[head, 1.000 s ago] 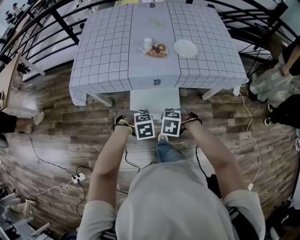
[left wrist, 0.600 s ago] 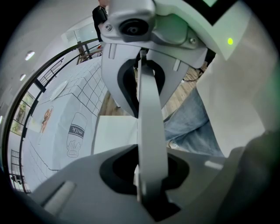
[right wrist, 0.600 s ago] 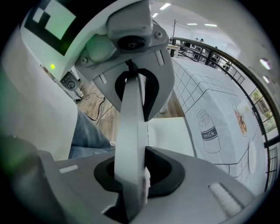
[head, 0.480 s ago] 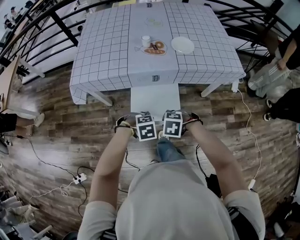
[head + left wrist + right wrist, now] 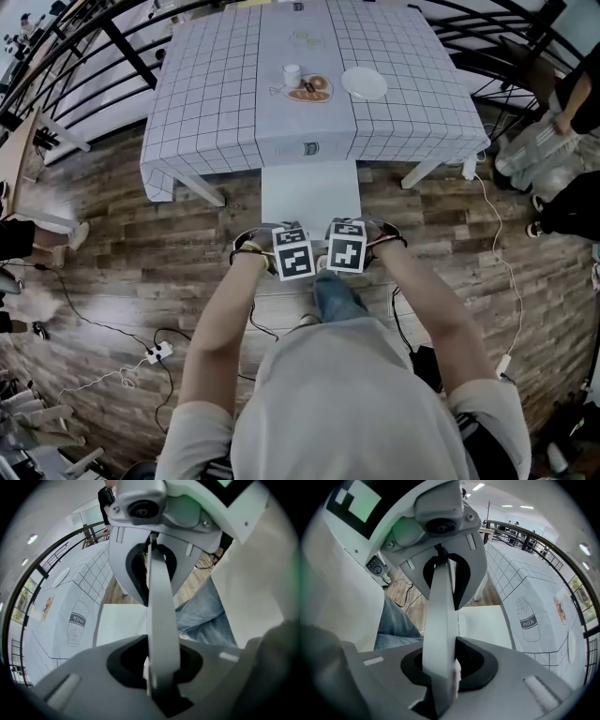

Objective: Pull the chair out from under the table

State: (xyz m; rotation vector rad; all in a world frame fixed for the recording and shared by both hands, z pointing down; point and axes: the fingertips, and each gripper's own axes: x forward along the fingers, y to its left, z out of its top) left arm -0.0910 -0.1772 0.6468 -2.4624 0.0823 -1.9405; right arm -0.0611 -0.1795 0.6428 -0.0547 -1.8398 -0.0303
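Left tool and right tool grip the chair (back rail crosswise), seat facing the table.

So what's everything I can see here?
table: one, white checked cloth, top of head view
chair: one, white, seat sticking out at the table's near edge
cup: one, white, on table
tray: one, heart-shaped, holding food, beside cup
plate: one, white, right of tray
railing: black, around table
power strip: one, white, on floor, left
cable: white, on floor, right
bystanders: partly seen, at the edges
left gripper: grey, clamped on chair's back
right gripper: same, alongside
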